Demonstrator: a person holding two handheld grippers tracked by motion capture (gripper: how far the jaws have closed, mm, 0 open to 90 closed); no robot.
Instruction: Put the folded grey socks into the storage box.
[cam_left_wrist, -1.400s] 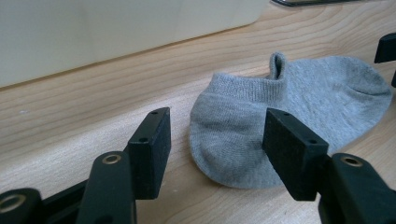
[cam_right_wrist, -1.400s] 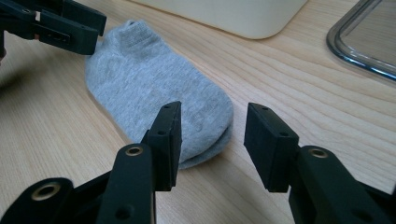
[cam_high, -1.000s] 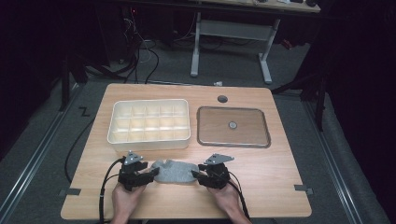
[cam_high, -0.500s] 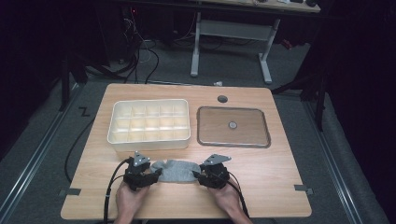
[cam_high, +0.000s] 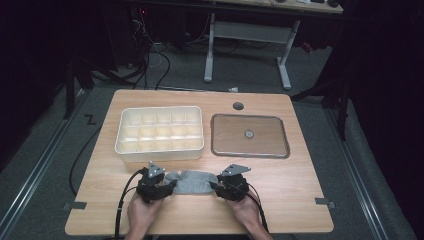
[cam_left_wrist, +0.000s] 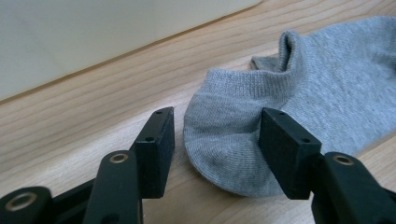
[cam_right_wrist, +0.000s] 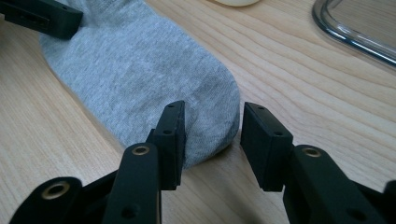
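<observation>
A grey ankle sock (cam_high: 192, 182) lies flat on the wooden counter (cam_high: 300, 185), near its front edge, just in front of the cream compartment tray (cam_high: 160, 132) and well apart from the clear lid (cam_high: 250, 136) to the right. The left tongs (cam_high: 170, 186) sit at the sock's heel end; in the left gripper view the jaws have just been closing, yet they stand apart with the rounded heel (cam_left_wrist: 224, 149) between them, one jaw at the fabric's edge and the other clear of it on bare wood. The right tongs (cam_high: 216, 186) rest at the toe end, jaws about half open; the toe (cam_right_wrist: 210, 126) lies between them, not pinched.
</observation>
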